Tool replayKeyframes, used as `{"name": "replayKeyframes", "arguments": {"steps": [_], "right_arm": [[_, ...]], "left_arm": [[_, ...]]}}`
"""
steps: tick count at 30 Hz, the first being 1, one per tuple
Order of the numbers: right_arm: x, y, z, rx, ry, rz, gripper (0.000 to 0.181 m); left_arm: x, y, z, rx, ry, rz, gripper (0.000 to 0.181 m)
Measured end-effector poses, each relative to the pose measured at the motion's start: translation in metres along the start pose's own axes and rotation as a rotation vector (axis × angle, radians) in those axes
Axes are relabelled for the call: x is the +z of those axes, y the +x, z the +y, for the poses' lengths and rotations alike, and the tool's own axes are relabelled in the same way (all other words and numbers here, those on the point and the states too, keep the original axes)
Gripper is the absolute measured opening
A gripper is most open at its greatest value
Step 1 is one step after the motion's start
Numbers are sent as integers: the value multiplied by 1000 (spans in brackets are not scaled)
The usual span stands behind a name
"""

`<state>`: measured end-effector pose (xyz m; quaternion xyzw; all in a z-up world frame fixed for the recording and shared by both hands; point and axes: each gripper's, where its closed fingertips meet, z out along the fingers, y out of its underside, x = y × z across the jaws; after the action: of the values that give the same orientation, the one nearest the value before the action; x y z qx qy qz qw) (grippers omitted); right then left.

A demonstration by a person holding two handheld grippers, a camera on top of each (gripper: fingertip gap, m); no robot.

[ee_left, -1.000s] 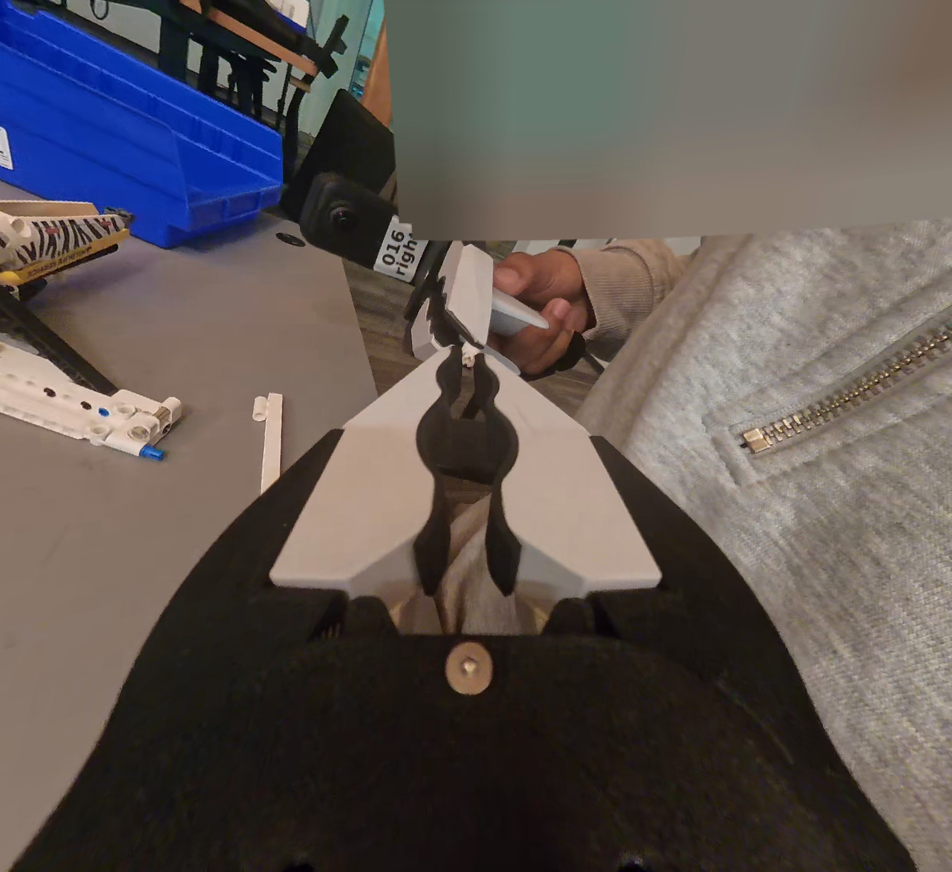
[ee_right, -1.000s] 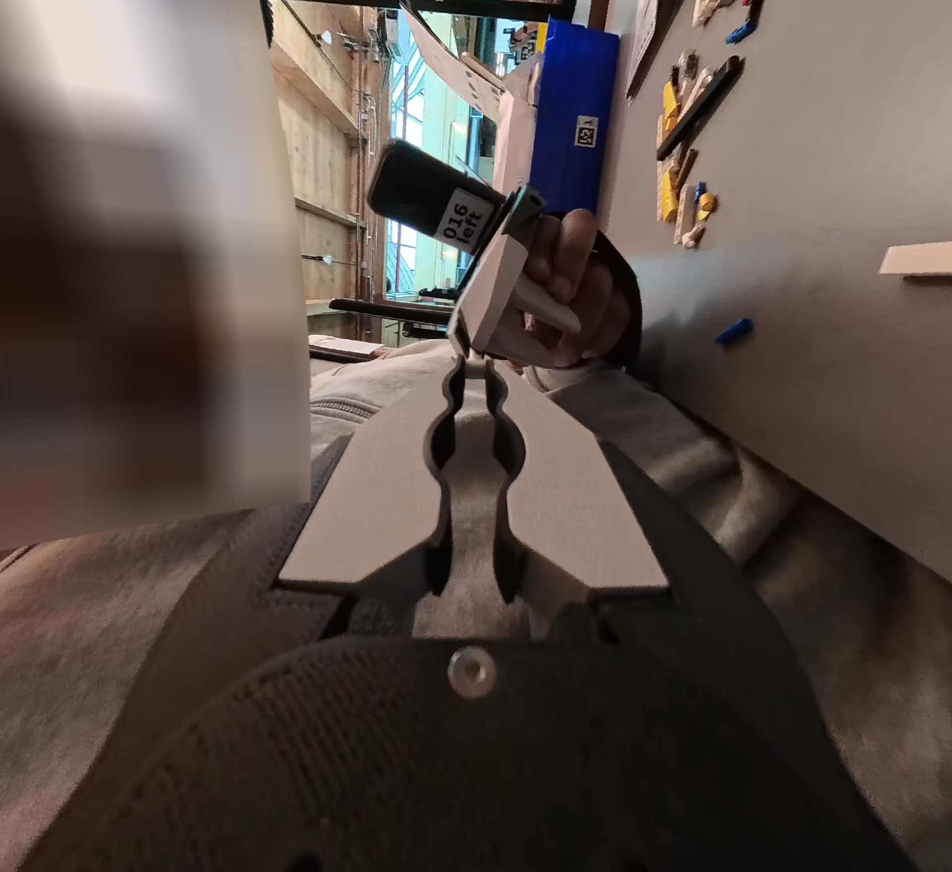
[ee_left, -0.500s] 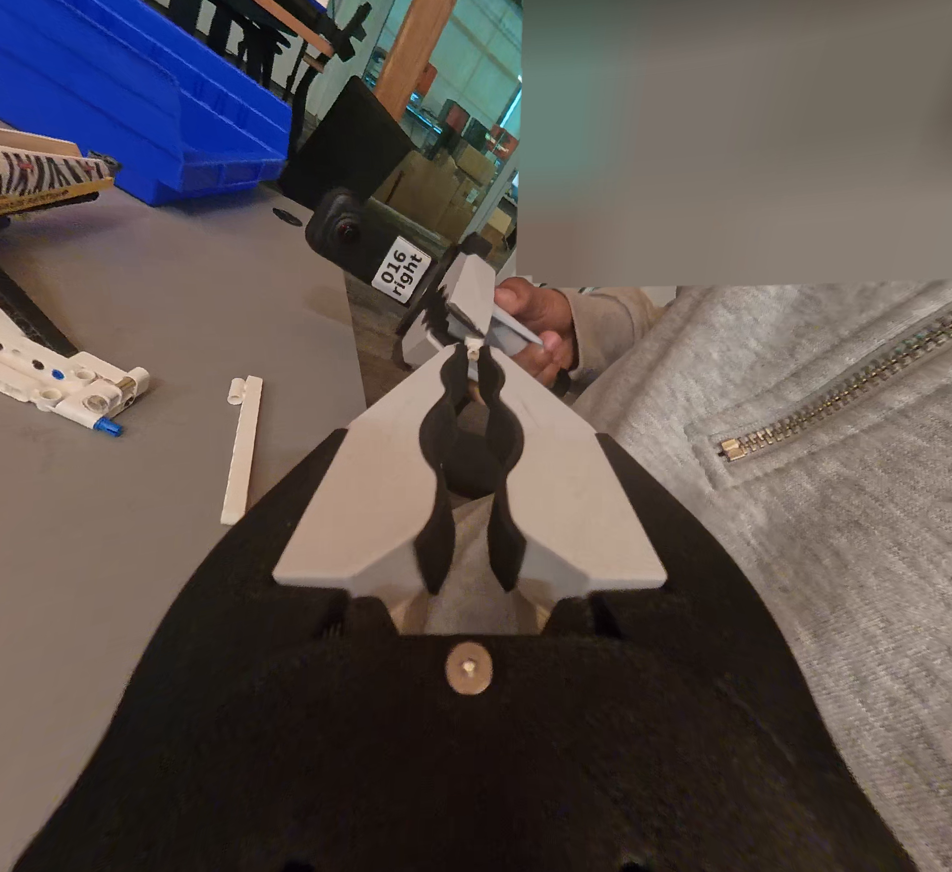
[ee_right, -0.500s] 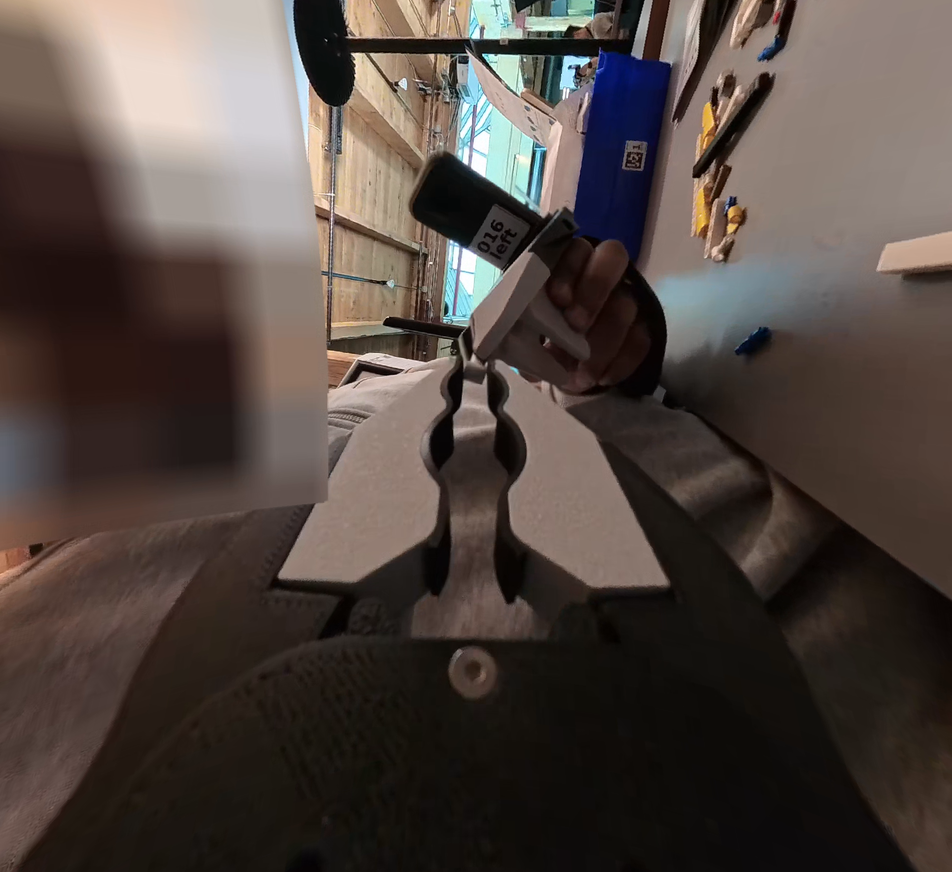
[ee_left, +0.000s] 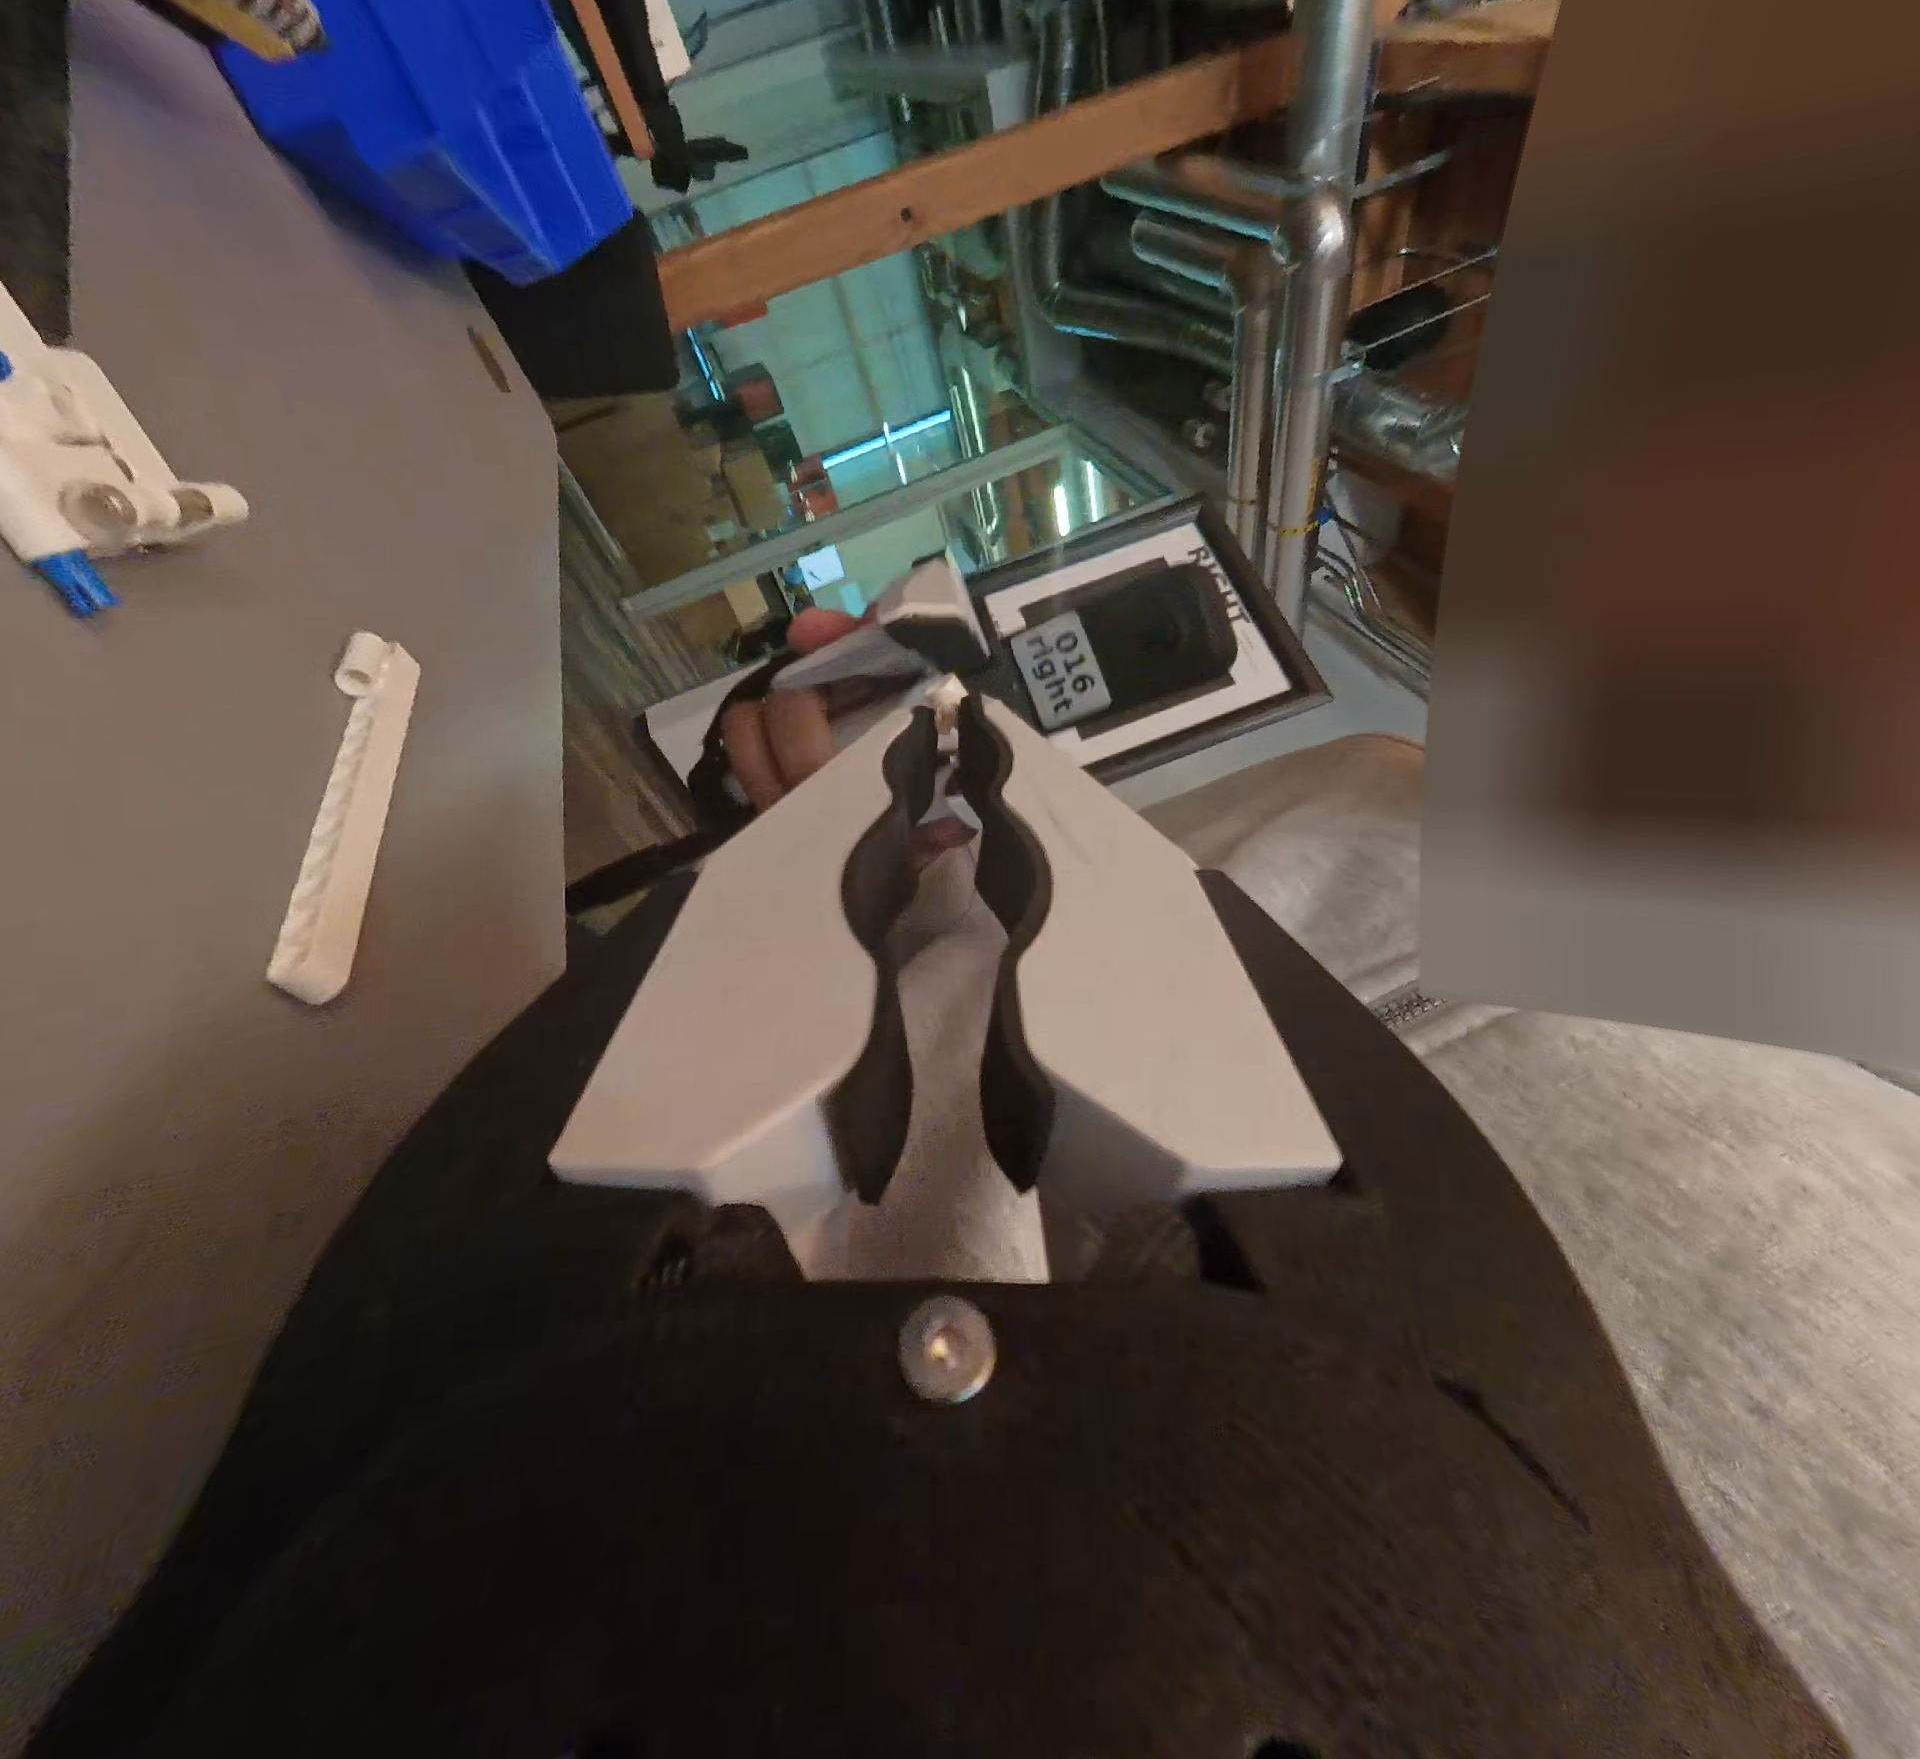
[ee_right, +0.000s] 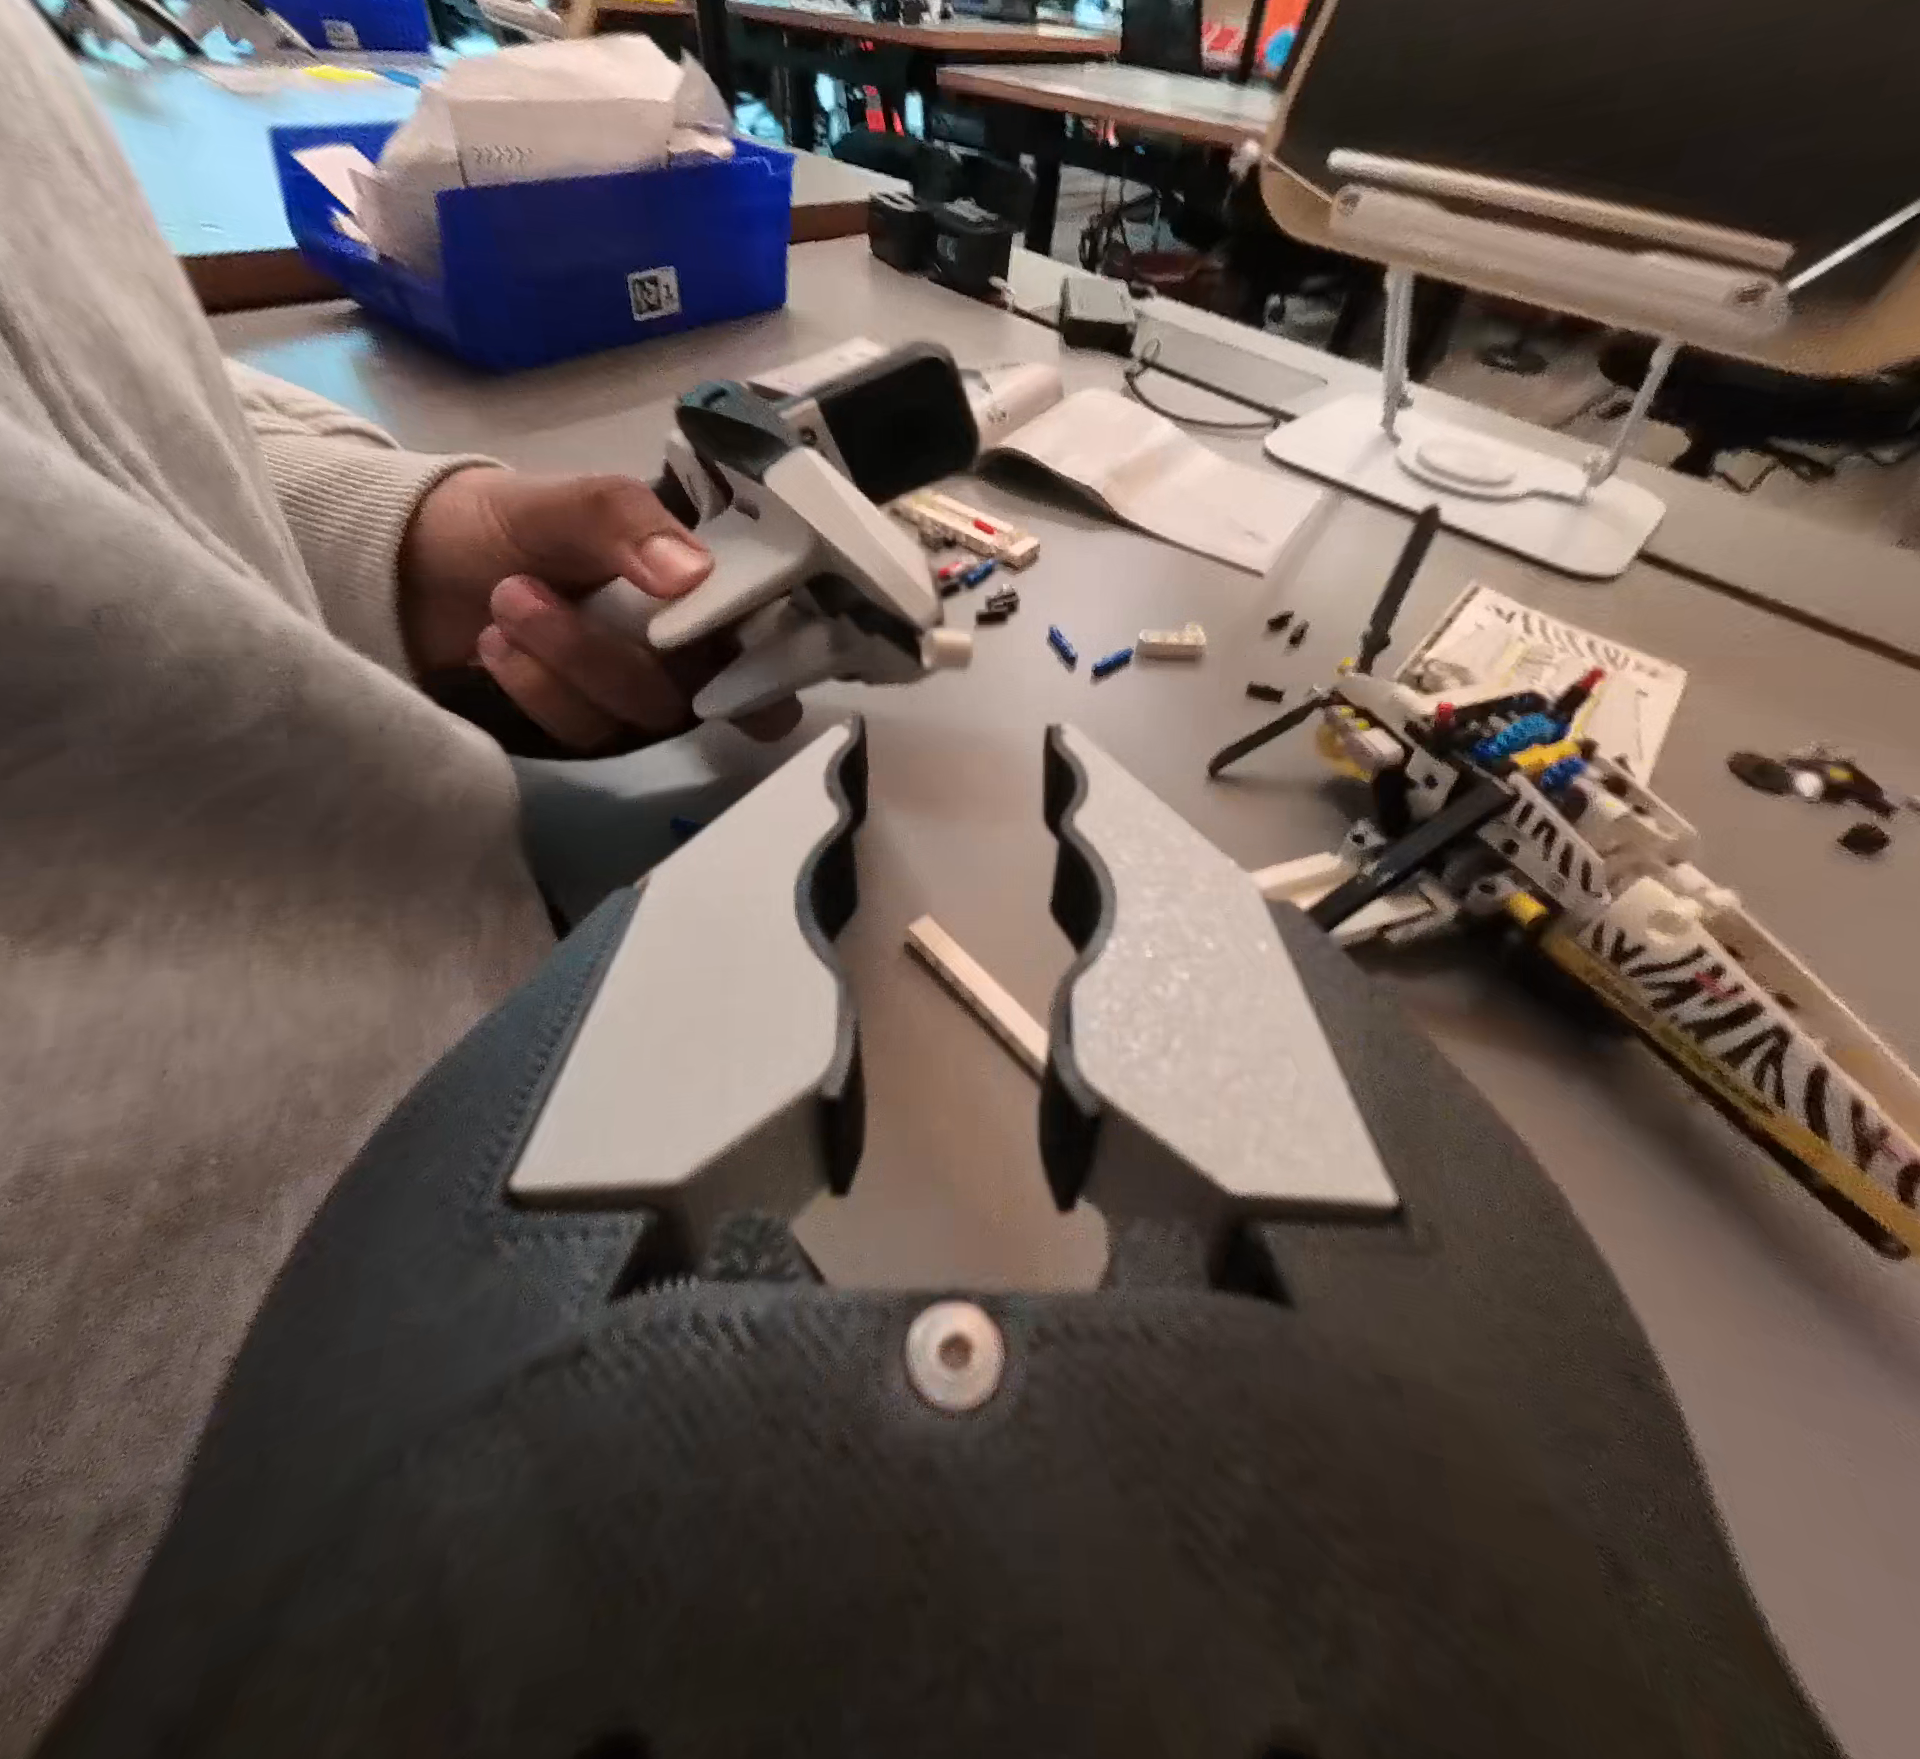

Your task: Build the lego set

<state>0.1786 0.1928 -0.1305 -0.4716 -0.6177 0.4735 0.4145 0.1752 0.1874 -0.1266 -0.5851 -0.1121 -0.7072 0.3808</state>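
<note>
The left tool (ee_right: 951,660) is pinched shut on a small white piece (ee_right: 948,647), held up off the grey desk (ee_right: 1195,774) in the person's hand (ee_right: 561,587). The right tool (ee_right: 954,753) gapes wide with nothing in it, hanging above a white beam (ee_right: 977,990) that lies flat on the desk. To its right rests the zebra-striped model (ee_right: 1538,836), with small blue and black pins (ee_right: 1112,660) scattered beyond and a blue bin (ee_right: 582,255) farther back.
</note>
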Motion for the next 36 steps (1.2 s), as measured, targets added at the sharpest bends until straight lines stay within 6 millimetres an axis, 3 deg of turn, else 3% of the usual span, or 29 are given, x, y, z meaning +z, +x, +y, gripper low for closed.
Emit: {"name": "replayKeyframes", "arguments": {"steps": [3, 7, 12, 13, 23, 36], "right_arm": [[-2, -3, -6, 30, 46, -99, 37], [-7, -5, -7, -22, 57, -168, 13], [-5, -6, -5, 77, 55, -235, 14], [-5, -6, -4, 99, 58, -238, 7], [-10, -3, -7, 195, 108, -231, 7], [-16, -21, -22, 14, 139, -126, 6]], "left_arm": [[7, 0, 6, -7, -47, 3, 4], [12, -2, 9, -19, -59, 29, 4], [20, -3, 11, 18, -83, 14, 4], [20, -3, 10, 21, -78, 13, 4], [23, 2, 10, 14, -71, 51, 4], [19, 24, 23, -2, -55, 132, 4]]}}
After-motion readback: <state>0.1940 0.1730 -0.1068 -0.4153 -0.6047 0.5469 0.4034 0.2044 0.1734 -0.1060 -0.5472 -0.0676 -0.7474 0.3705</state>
